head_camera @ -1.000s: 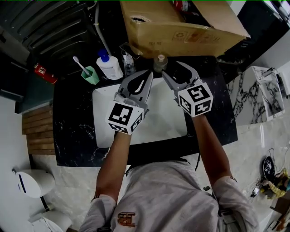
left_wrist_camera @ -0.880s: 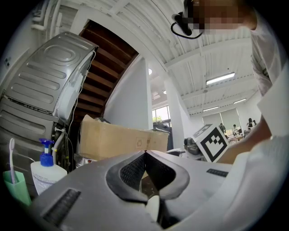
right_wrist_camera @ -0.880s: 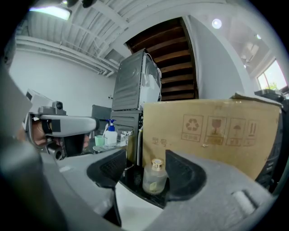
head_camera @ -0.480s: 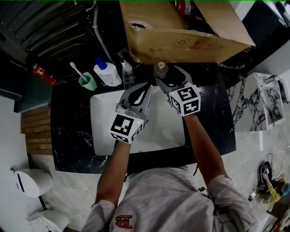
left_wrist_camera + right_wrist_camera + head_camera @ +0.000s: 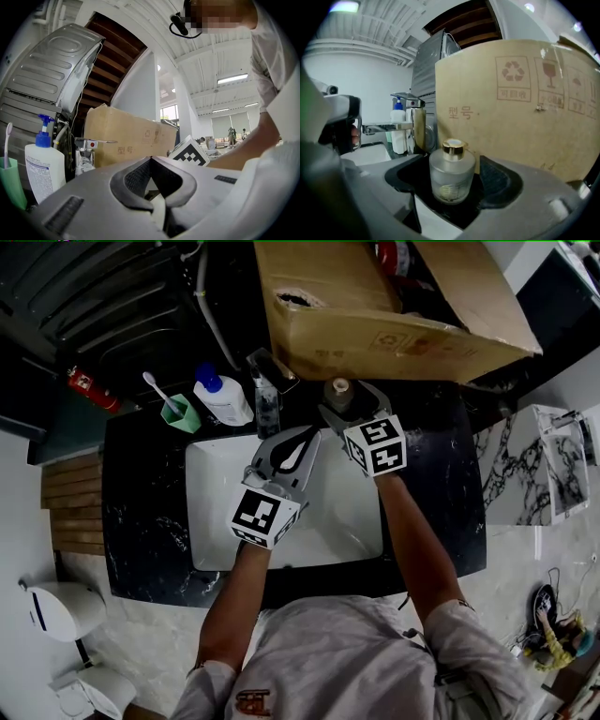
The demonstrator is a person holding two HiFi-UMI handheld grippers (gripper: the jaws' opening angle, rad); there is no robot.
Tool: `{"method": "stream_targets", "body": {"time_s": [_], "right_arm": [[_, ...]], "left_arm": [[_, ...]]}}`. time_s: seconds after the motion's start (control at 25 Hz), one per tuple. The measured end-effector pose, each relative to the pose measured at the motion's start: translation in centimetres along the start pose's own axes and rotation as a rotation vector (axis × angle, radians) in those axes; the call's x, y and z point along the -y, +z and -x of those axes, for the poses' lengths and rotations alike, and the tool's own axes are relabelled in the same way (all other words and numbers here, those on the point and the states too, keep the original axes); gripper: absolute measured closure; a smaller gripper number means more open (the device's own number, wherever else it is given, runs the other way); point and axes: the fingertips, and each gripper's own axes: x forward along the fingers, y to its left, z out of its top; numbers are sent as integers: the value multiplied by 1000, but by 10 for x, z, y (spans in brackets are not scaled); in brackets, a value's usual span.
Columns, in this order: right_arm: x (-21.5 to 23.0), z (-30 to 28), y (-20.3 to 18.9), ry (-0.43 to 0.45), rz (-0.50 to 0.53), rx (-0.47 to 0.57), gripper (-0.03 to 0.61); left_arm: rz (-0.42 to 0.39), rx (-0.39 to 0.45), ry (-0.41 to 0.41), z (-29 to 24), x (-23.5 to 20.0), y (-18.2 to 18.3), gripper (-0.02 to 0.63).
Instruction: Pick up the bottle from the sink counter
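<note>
Black marbled stone makes up the bench (image 5: 141,493), with a white rectangular sink basin (image 5: 211,521) set into it. At about 11 o'clock from the basin a green cup (image 5: 185,415) holds a white toothbrush (image 5: 156,387). Just beside it, toward 3 o'clock, stands a white pump bottle (image 5: 225,399) with a blue pump head. Next along the rear edge rises a chrome faucet (image 5: 267,390), its spout reaching over the basin.

Over the middle of the basin hangs the left tool (image 5: 312,431), pointing toward 1 o'clock. In the left gripper view its jaws are together at the tips and nothing sits between them (image 5: 149,160).

At about 2 o'clock from that tool, on the bench behind the basin's rear edge, stands the bottle (image 5: 339,394). It is squat frosted glass with a gold cap, and it is upright. The right tool (image 5: 341,399) reaches toward 11 o'clock, its jaws apart and one on each side of the bottle. In the right gripper view the bottle (image 5: 451,176) stands between the dark pads (image 5: 499,180) with a narrow gap on either side, its base on the bench.

At 12 o'clock from the bottle, close behind it, a large cardboard box (image 5: 375,306) overhangs the rear of the bench.
</note>
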Motion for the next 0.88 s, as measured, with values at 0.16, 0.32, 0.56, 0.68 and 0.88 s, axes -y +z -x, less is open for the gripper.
{"method": "stream_targets", "body": {"time_s": [0.16,0.32,0.56,0.68,0.88], "right_arm": [[1,-10,-9,16,-9,-19,218],[-1,-16,-12,26,-5,-29,218],[4,-21,-11,7,-3,-31,244],[3,-21,-11,11,-8,-31,247],[4,-21,-11,3,-16,-31,249]], "left_arm": [[0,-9,-2,-3,-1,-5,614],[-3,-17,-7,-5,0,-9,614],[-1,-9,-3,-4,-2,-7,614],[0,-13,0,-3,-2,-7,614],[-2,-18,-2,-3,1,-9,614]]}}
